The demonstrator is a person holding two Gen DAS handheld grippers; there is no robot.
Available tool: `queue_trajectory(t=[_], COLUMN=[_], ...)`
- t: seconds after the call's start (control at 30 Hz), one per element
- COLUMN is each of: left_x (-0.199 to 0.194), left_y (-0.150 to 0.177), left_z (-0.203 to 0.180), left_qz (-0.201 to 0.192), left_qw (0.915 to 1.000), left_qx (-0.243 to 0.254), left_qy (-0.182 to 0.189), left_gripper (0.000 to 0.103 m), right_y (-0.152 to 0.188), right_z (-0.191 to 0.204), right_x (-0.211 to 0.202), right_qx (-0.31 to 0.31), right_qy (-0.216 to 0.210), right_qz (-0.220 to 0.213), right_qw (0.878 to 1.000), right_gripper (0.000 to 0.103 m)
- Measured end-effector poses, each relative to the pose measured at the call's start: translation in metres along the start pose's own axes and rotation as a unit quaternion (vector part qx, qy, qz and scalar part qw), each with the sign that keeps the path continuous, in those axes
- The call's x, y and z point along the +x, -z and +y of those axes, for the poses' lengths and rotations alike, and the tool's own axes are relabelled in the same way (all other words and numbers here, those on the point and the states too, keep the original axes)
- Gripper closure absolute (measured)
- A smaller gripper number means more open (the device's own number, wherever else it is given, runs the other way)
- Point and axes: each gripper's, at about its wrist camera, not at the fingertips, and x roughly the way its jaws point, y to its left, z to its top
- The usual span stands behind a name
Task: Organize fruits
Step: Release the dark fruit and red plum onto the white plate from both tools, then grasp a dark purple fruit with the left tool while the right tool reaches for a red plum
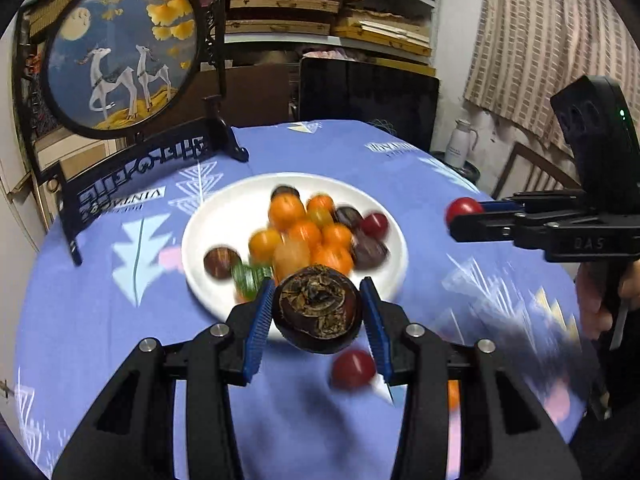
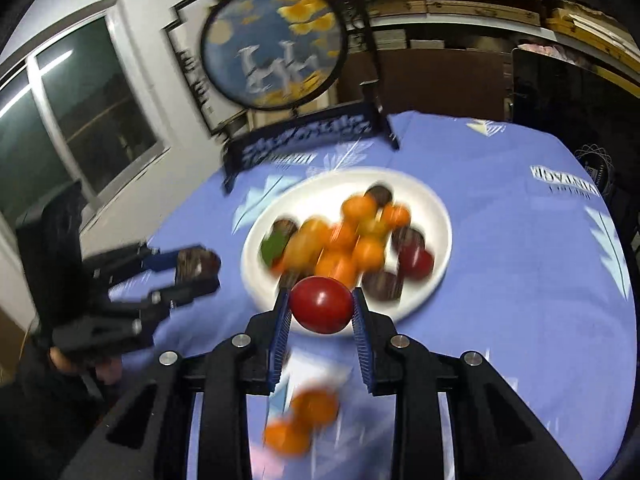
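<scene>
A white plate [image 1: 208,224] [image 2: 436,208] on the blue tablecloth holds several orange, dark brown and red fruits plus a green one. My left gripper [image 1: 318,312] is shut on a dark brown fruit [image 1: 318,312] with a dried calyx, lifted over the plate's near rim; it also appears at the left in the right wrist view [image 2: 198,270]. My right gripper [image 2: 322,306] is shut on a red fruit [image 2: 322,304], held above the plate's near edge; the left wrist view has it at the right [image 1: 464,216]. A red fruit [image 1: 354,368] and orange fruits [image 2: 304,420] lie on the cloth.
A round framed deer picture on a black stand [image 1: 120,56] [image 2: 276,44] rises at the table's far left. Behind are shelves of wooden frames, a dark chair back [image 1: 368,96], a white thermos [image 1: 460,144] and a window [image 2: 80,104]. A person's hand [image 1: 600,304] grips the right handle.
</scene>
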Motion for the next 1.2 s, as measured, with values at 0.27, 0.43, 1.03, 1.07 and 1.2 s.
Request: queue_trajectory(t=[0.27, 0.43, 1.03, 1.07, 1.2], left_x=[0.067, 0.042, 0.045, 0.045, 0.045], left_y=[-0.034, -0.002, 0.08, 0.08, 0.08], left_z=[0.028, 0.029, -0.012, -0.012, -0.014], left_qz=[0.014, 0.024, 0.09, 0.091, 0.091], left_qw=[0.9987, 0.9995, 0.9894, 0.9891, 0.989], left_qx=[-0.036, -0.013, 0.112, 0.111, 0.111], left_qy=[-0.032, -0.018, 0.025, 0.034, 0.035], left_gripper=[0.029, 0.023, 0.034, 0.038, 0.037], right_y=[-0.04, -0.004, 0.058, 0.06, 0.061], right_z=[-0.027, -0.011, 0.034, 0.034, 0.031], right_x=[0.07, 0.054, 0.104, 0.103, 0.102], right_qx=[0.044, 0.011, 0.001, 0.002, 0.002], right_qy=[0.018, -0.008, -0.103, -0.105, -0.111], right_qz=[0.005, 0.027, 0.148, 0.149, 0.147], right_qw=[0.999, 1.0, 0.984, 0.983, 0.983], right_gripper=[0.052, 0.051, 0.052, 0.052, 0.052])
